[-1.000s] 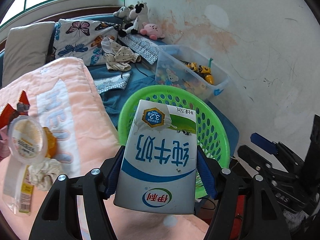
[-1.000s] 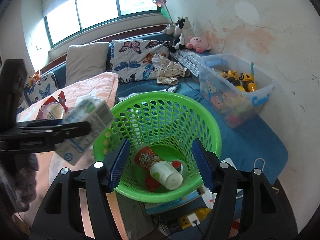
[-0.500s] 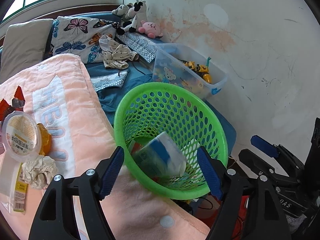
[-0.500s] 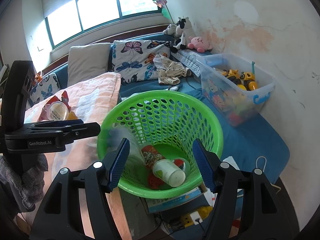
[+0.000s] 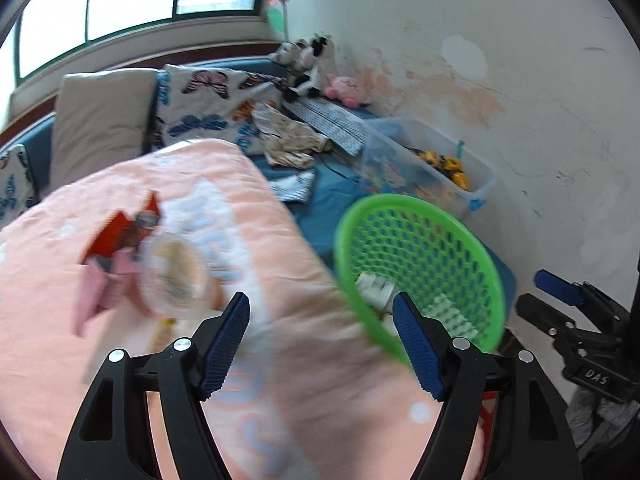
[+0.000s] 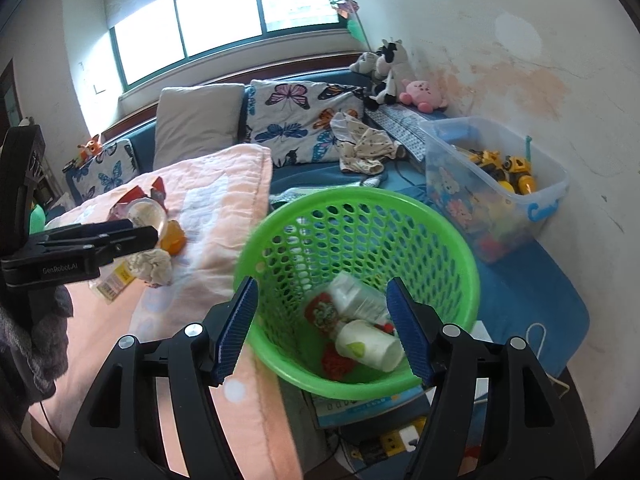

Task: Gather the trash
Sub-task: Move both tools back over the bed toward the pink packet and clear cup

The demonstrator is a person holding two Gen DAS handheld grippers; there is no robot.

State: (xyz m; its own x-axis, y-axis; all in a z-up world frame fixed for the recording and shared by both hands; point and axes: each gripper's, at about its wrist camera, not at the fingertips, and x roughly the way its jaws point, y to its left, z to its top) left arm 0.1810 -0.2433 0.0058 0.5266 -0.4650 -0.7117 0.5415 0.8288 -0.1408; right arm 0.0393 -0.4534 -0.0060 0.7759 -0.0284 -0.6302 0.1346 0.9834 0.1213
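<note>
The left gripper (image 5: 320,336) stood open and empty over the peach blanket (image 5: 120,360); the right gripper (image 6: 322,326) likewise gaped, holding nothing. Between its fingers lay the green perforated basket (image 6: 460,264), holding a white cup (image 6: 370,346), a clear-wrapped carton (image 6: 356,296) and red wrappers (image 6: 322,314). Farther off, crumpled tissue (image 6: 154,266) lay on the blanket.

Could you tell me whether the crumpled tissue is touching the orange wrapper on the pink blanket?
Touching: the right wrist view shows the crumpled tissue pressed against the orange wrapper.
</note>
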